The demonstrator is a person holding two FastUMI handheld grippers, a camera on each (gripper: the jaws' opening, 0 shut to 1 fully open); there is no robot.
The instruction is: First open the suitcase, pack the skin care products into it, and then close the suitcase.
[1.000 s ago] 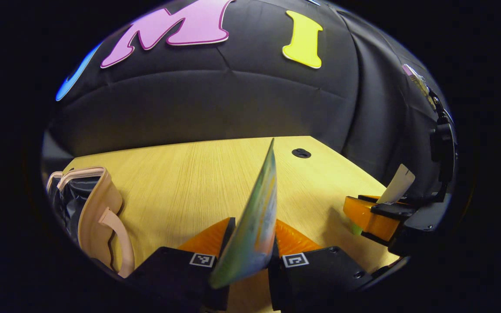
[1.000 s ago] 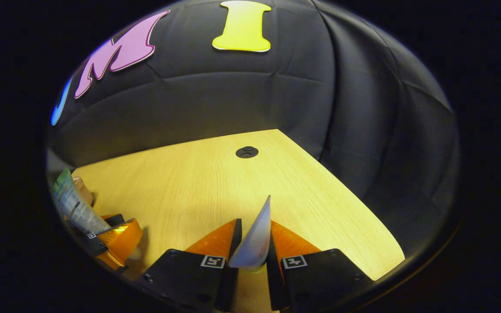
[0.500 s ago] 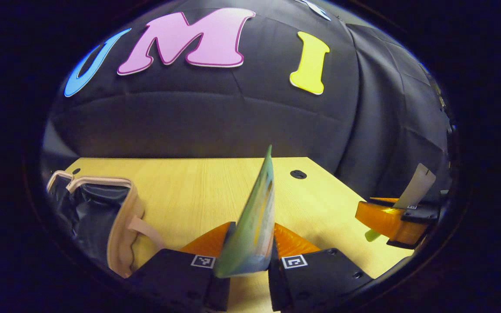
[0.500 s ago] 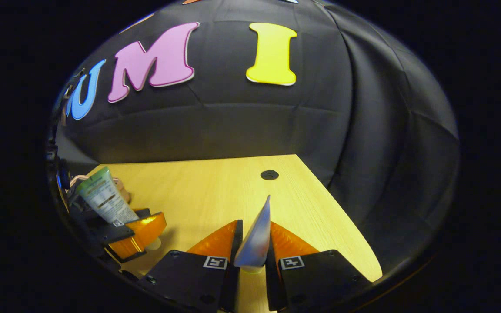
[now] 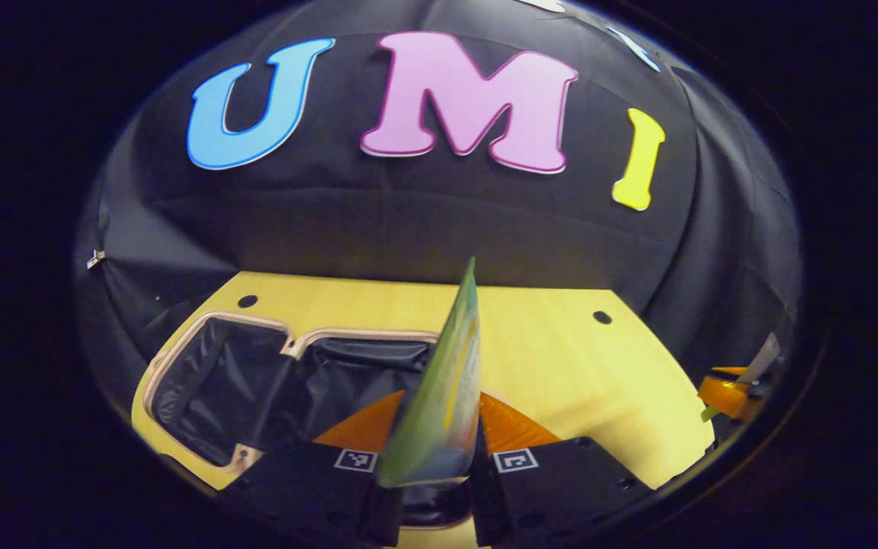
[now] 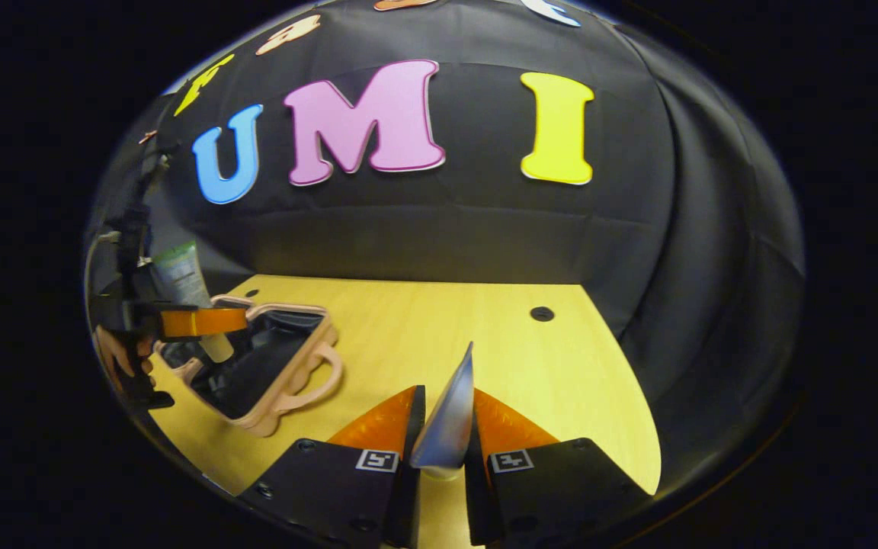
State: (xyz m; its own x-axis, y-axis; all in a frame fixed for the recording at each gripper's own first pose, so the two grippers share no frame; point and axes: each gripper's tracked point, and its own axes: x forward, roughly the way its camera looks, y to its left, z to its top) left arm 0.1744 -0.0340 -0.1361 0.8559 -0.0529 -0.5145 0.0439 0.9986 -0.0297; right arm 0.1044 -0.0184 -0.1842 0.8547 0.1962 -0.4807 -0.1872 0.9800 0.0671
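Note:
The pink suitcase (image 5: 256, 381) lies open on the wooden table (image 5: 561, 358), its black lining showing. My left gripper (image 5: 443, 400) is shut on a green tube (image 5: 447, 381) that stands upright between the orange fingers, just above the suitcase's right half. In the right gripper view, the left gripper (image 6: 195, 322) holds the green tube (image 6: 178, 273) over the open suitcase (image 6: 279, 366). My right gripper (image 6: 447, 393) is shut on a white tube (image 6: 450, 412) above bare table (image 6: 424, 320). It appears far right as the right gripper (image 5: 728, 393) with the white tube (image 5: 764, 357).
Round cable holes (image 5: 601, 316) (image 6: 541, 313) sit near the table's back edge. The suitcase handle (image 6: 317, 381) faces the middle of the table. A hand (image 6: 115, 358) holds the left gripper. Black cloth closes off the back and right sides.
The left gripper has carried the green tube leftward to above the open suitcase. The right gripper has turned left with the white tube, bringing the suitcase into its view.

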